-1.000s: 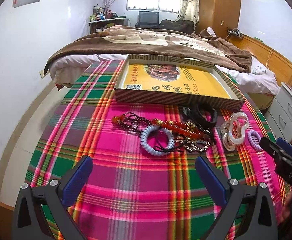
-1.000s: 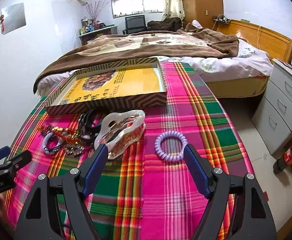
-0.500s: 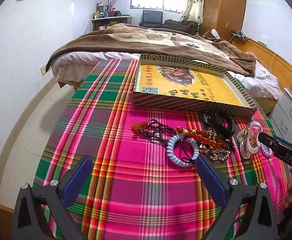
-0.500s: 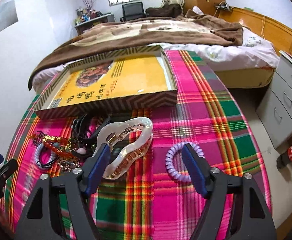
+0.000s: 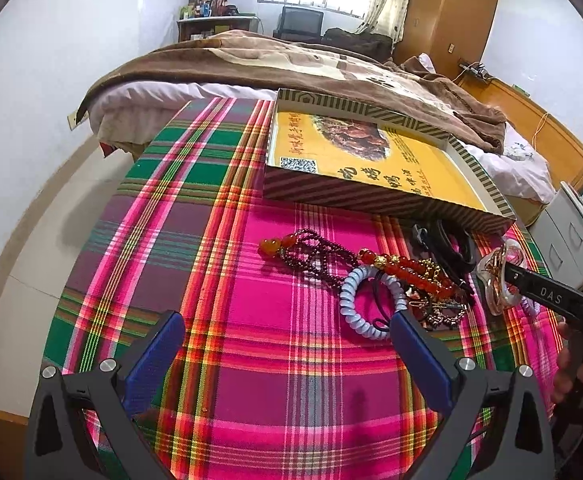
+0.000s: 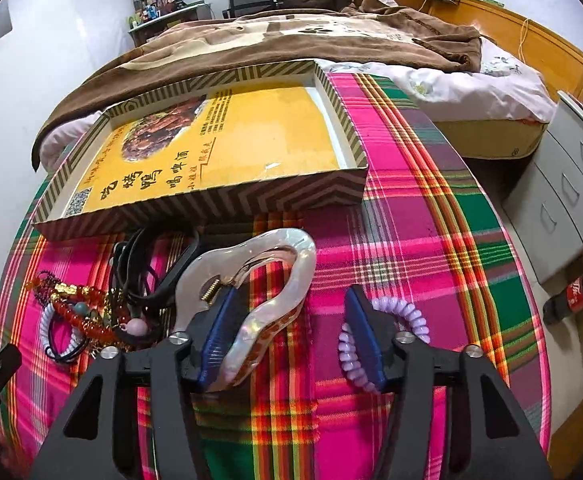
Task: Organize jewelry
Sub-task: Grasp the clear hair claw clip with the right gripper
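right gripper (image 6: 287, 336) jaws closing around hair claw (image 6: 259, 280) | bottle (image 6: 575, 294) right view only

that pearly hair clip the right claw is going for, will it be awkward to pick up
Probably somewhat. The hair clip looks like rigid glossy plastic, so the pads may slip on its curved edge. It has a spring hinge, so squeezing the wrong spot might pop it open. Being an open loop, it seems light and shouldn't sag.

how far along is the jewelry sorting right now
Nothing looks done: the box holds no jewelry. In hand: the right gripper is down around one side of the pearly hair claw, its jaws have just been closing, not yet pinching. The left gripper is open. Left: the purple coil tie, blue coil tie, bead strands and black cords.
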`<action>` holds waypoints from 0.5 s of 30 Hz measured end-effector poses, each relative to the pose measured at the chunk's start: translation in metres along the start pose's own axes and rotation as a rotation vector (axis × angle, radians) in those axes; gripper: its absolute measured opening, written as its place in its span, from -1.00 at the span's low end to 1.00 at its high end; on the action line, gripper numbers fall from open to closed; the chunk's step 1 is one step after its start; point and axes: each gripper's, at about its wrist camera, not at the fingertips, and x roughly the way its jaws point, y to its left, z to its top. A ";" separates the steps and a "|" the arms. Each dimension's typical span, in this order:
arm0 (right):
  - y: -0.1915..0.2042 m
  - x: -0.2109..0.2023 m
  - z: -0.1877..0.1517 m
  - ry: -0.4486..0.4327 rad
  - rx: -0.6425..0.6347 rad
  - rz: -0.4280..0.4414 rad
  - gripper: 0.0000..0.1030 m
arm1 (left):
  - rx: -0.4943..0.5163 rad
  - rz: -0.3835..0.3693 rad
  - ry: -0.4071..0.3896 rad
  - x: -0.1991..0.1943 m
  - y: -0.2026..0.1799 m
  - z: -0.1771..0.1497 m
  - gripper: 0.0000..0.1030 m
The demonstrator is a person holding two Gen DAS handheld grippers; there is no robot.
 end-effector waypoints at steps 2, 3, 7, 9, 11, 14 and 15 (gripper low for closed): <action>0.002 -0.001 0.001 -0.012 -0.014 0.002 -0.32 | -0.007 -0.008 0.011 0.003 0.003 0.000 1.00; 0.003 -0.002 0.001 -0.020 -0.025 -0.009 -0.40 | -0.009 -0.010 0.014 0.003 0.004 0.000 1.00; 0.003 0.001 0.000 -0.017 -0.044 0.012 -0.67 | -0.017 -0.016 0.020 0.006 0.009 0.000 1.00; 0.003 0.001 0.000 -0.021 -0.052 0.026 -0.69 | -0.010 -0.030 0.019 0.005 0.010 0.000 1.00; 0.002 0.000 0.000 -0.029 -0.058 0.031 -0.76 | -0.005 -0.036 0.025 0.005 0.009 0.000 1.00; 0.000 -0.005 -0.003 -0.050 -0.075 0.023 -0.76 | 0.017 -0.048 0.046 0.007 0.007 -0.001 1.00; -0.001 -0.007 -0.003 -0.055 -0.076 0.027 -0.76 | 0.023 -0.059 0.058 0.008 0.006 -0.002 1.00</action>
